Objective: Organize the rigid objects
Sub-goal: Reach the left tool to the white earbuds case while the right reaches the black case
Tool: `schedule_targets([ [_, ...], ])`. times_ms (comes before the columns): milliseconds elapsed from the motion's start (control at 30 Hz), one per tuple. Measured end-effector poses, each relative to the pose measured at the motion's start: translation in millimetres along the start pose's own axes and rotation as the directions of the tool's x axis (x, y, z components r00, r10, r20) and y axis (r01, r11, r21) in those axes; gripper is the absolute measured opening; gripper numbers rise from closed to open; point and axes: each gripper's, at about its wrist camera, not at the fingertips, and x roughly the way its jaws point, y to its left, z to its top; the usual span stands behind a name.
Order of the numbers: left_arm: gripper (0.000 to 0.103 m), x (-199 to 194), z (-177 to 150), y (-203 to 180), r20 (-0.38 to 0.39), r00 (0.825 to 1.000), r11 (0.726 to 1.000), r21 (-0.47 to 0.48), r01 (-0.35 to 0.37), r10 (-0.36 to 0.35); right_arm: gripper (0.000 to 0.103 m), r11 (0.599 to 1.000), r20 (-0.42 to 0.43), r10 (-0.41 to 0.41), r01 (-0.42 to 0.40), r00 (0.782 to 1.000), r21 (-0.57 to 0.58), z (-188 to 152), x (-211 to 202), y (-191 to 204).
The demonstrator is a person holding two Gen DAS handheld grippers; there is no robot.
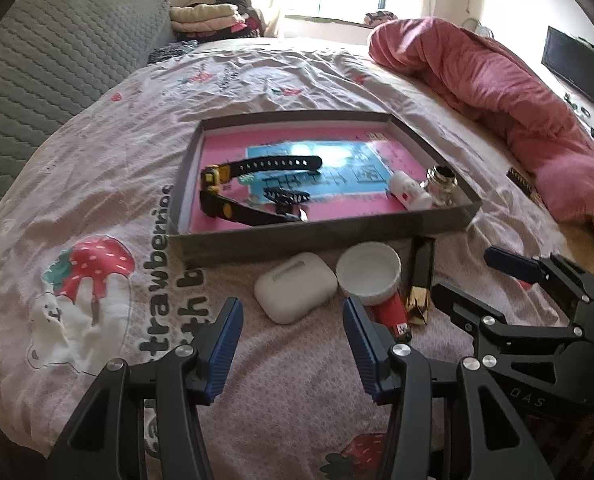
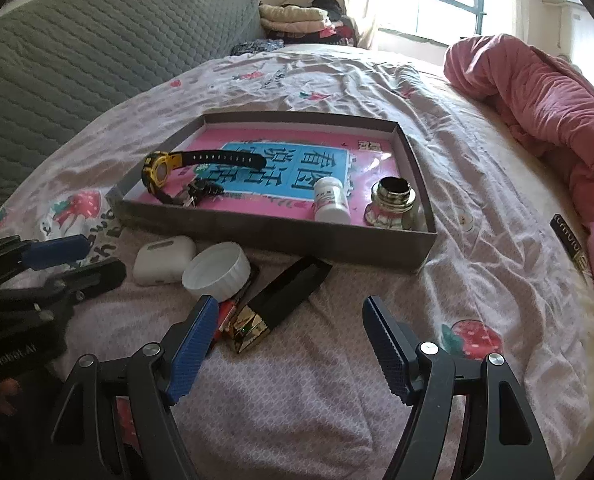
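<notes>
Both grippers, left point(image 1: 293, 332) and right point(image 2: 287, 344), hold jaws wide, empty.

Glossy white plastic earbud case point(image 1: 295, 287) on wrinkled cloth bedsheet point(image 1: 97, 184).

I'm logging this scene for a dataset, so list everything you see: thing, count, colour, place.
Box: 1, grey walls, pink and blue floor, on the bed.
Watch: 1, yellow and black, left end of box.
Small dark item: 1, black, beside the watch; cannot identify.
Bottle: 1, white, right part of box.
Metal jar: 1, silvery, right corner of box.
Earbud case: 1, white, on sheet before the box.
Lid: 1, white, beside the case.
Lighter: 1, red, partly under the lid.
Black and gold case: 1, right of the lid.
Sheet: 1, strawberry print.
Quilt: 1, pink, far right.
Left gripper: fingers apart, empty.
Right gripper: fingers apart, empty.
</notes>
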Motion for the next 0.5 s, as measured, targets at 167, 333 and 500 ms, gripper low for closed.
schedule_targets([
  [167,0.052,7,-4,-3,-0.019,1.0,1.0,0.017,0.003,-0.003,0.075,1.0,-0.011,-0.005,0.005,1.0,0.001,-2,2,1],
  [333,0.052,14,-6,-2,-0.032,0.999,0.999,0.03,-0.012,0.013,0.075,1.0,-0.023,-0.01,0.01,1.0,0.012,-2,5,-1],
  [500,0.052,16,-7,1,-0.032,0.999,1.0,0.024,-0.011,0.012,0.075,1.0,-0.034,-0.007,0.007,0.999,0.019,-3,9,-1],
])
